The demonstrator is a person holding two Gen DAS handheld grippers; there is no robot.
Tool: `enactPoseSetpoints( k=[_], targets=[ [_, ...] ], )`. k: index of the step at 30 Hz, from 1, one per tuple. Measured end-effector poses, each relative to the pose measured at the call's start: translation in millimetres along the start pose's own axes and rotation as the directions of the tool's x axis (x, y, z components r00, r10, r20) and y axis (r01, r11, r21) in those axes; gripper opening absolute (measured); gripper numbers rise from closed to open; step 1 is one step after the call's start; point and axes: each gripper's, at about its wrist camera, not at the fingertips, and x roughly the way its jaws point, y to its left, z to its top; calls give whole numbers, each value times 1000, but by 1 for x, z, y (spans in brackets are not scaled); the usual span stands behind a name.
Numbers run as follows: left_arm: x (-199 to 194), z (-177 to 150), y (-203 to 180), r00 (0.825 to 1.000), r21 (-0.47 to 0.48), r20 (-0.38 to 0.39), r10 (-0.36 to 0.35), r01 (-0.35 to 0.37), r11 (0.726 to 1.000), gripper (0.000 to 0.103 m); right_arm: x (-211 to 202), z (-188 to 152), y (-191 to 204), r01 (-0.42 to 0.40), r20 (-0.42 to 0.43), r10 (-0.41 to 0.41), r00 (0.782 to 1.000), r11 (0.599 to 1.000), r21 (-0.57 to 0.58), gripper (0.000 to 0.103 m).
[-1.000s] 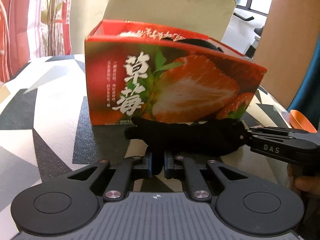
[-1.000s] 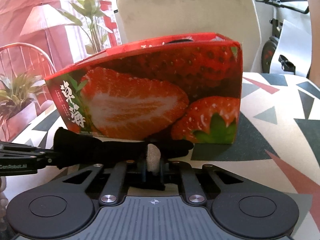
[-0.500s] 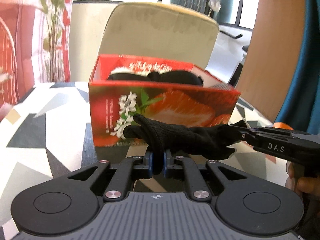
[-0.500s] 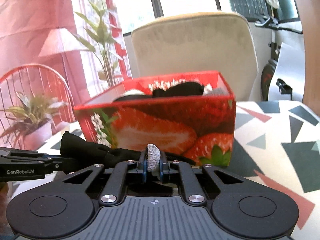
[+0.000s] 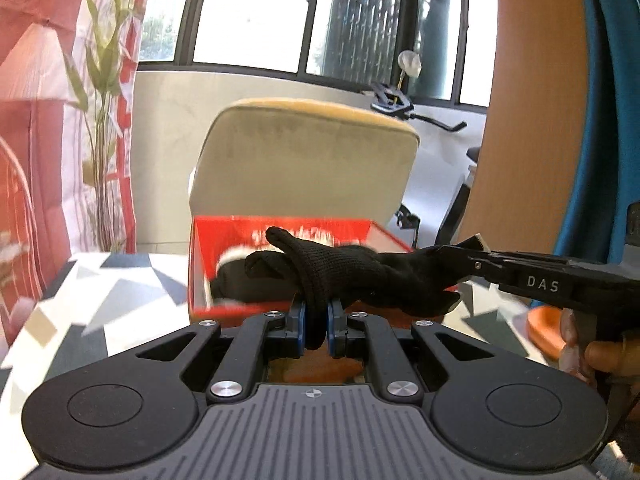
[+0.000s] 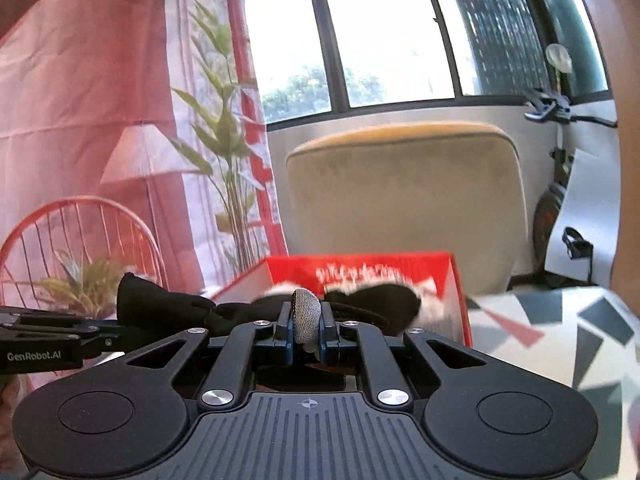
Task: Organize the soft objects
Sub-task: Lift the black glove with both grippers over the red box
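I have the black glove (image 5: pixel 360 276) stretched in the air in front of the open red box's (image 5: pixel 280 226) near rim, clear room beyond toward the beige chair (image 5: pixel 308 160); my left gripper (image 5: pixel 316 316) fingers pinch its middle, my right gripper (image 6: pixel 306 318) fingers pinch a grey-tipped end; both point slightly down; knit, dark, slack.

We see glove (image 5: pixel 352 276) spanning left gripper (image 5: pixel 316 320) and right gripper (image 6: pixel 306 328) | box (image 5: pixel 200 264) beyond both | chair (image 5: pixel 304 160) behind box
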Motion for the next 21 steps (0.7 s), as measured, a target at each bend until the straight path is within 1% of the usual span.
enactPoseSetpoints(
  k=[3,6,11,16,21],
  targets=[
    [8,17,2,1000,18,1,-9,9,1000,11,13,22,-5,-12,-4,12,1000,1000,-9,10],
    [21,33,7,1000,27,-19,-23,23,999,11,31,44,-10,-20,-20,20,1000,999,-35,10],
    [52,60,21,999,35,-31,-7,8,999,11,65,74,-20,-14,-51,9,999,994,-104,10],
    [89,87,29,999,68,-42,27,-25,997,11,109,97,-32,-4,-93,-8,996,991,-131,10],
    [132,103,38,995,91,-83,49,-41,995,11,162,107,-49,20,-153,-43,987,989,-150,10]
  ],
)
